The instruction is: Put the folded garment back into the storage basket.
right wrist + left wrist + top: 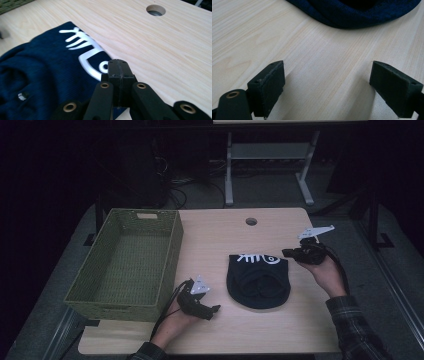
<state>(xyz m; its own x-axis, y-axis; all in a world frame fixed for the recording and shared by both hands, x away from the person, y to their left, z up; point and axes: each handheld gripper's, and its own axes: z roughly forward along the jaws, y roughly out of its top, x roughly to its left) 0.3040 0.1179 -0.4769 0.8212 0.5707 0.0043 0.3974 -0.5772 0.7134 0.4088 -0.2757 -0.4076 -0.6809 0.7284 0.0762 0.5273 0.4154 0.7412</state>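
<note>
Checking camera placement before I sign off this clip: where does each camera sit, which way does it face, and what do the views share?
High view: above the person's side, looking forward and down on the table, green basket and dark blue garment; both forearms enter from below, holding the left gripper and right gripper.
Left gripper view: rides the left gripper, low over the tabletop, facing the garment's rim; jaws wide apart.
Right gripper view: rides the right gripper, jaws shut, above the garment's white print.
Shared: garment and table.

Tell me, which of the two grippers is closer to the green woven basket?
The left. The left gripper sits just off the basket's near right corner, jaws open toward the dark folded garment. The right gripper is beyond that garment, at its far right corner.
</note>
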